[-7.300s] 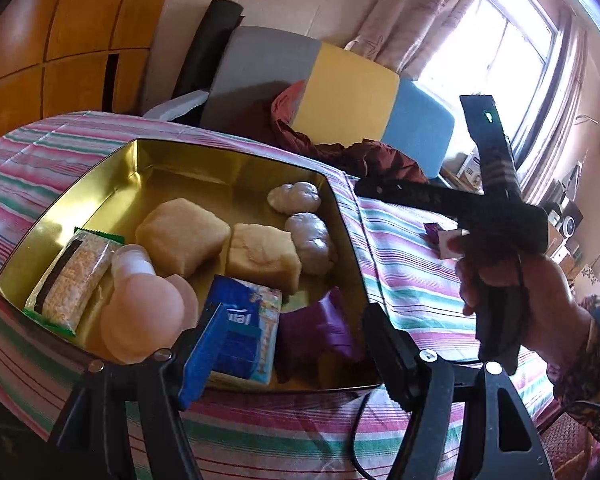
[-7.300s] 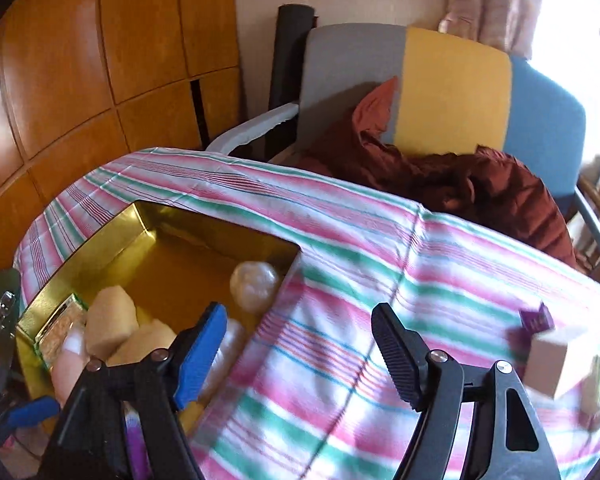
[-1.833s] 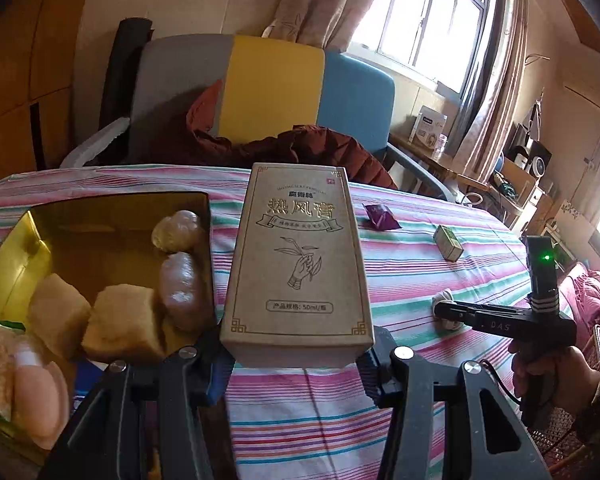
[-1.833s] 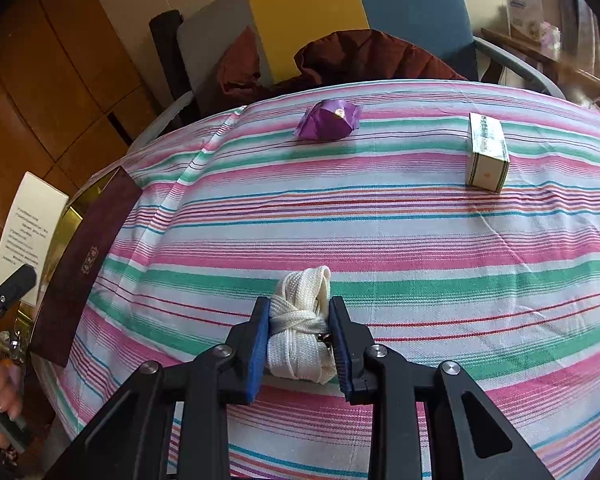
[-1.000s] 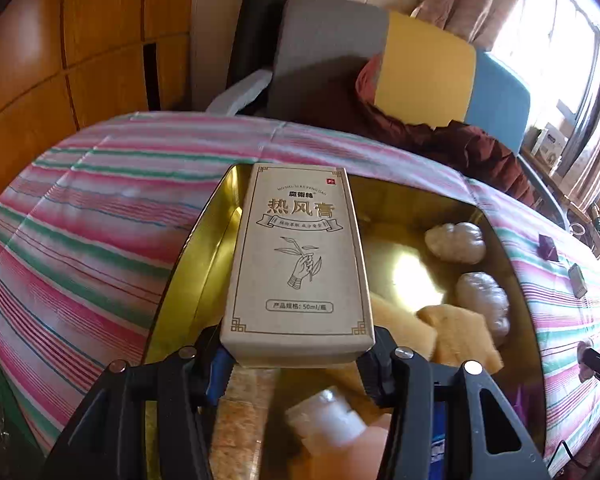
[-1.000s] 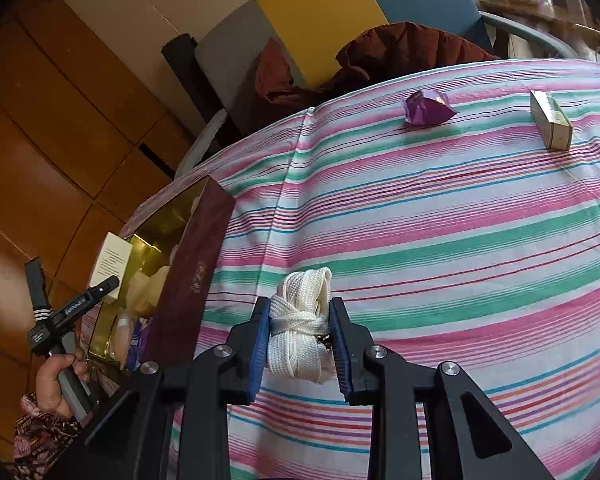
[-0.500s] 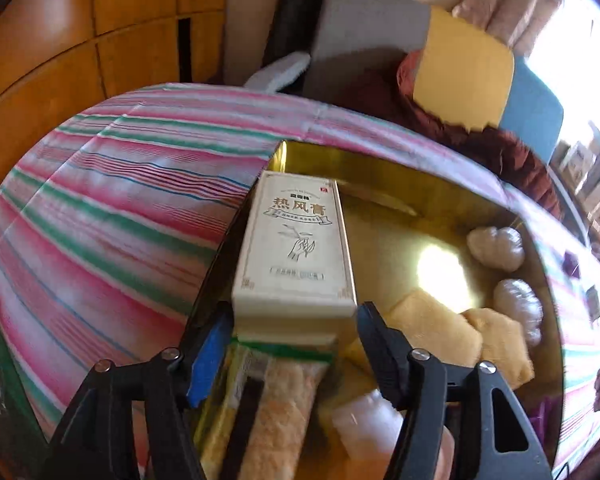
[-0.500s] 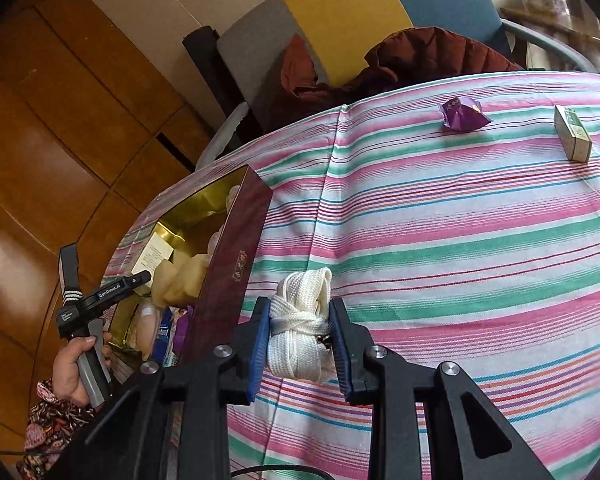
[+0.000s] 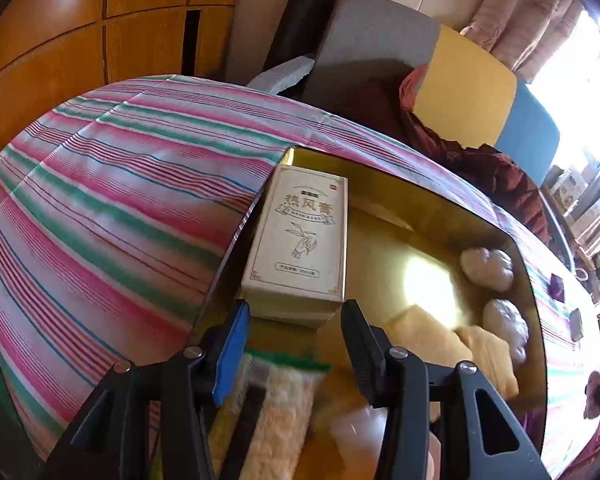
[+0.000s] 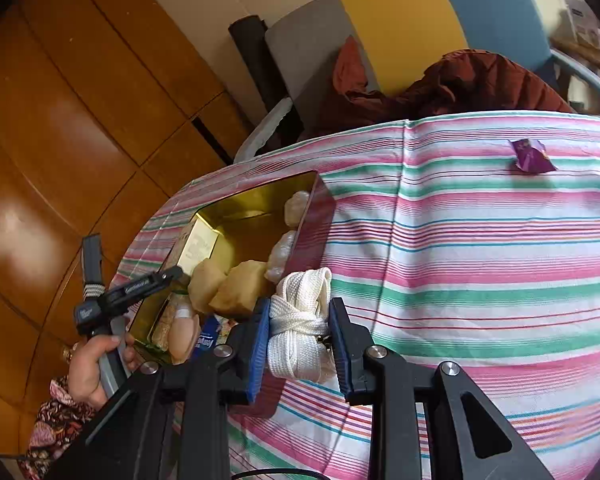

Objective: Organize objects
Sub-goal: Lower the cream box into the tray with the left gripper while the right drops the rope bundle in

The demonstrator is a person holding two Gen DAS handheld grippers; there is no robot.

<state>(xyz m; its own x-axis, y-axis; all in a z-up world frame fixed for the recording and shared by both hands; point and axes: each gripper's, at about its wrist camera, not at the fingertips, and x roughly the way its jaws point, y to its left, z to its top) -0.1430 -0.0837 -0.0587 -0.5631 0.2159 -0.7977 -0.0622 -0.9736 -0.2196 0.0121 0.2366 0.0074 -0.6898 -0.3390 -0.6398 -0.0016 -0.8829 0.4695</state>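
Carrying the bundled white woven cord (image 10: 300, 320) clenched in my right gripper (image 10: 298, 344), I risk clipping the gold rectangular tin's (image 10: 256, 200) rim; my left gripper (image 9: 296, 344), closing on nothing, could nudge the beige cardboard box (image 9: 300, 240).

Striped tablecloth (image 10: 480, 240) — pink, green, white bands. Chair (image 9: 460, 92) behind the table, its back panelled grey, yellow and blue; rust-brown cloth (image 10: 480, 80) heaped on its seat. Wooden wall panels (image 9: 60, 40) — orange-brown. Pale curtain (image 9: 528, 12) by bright window.
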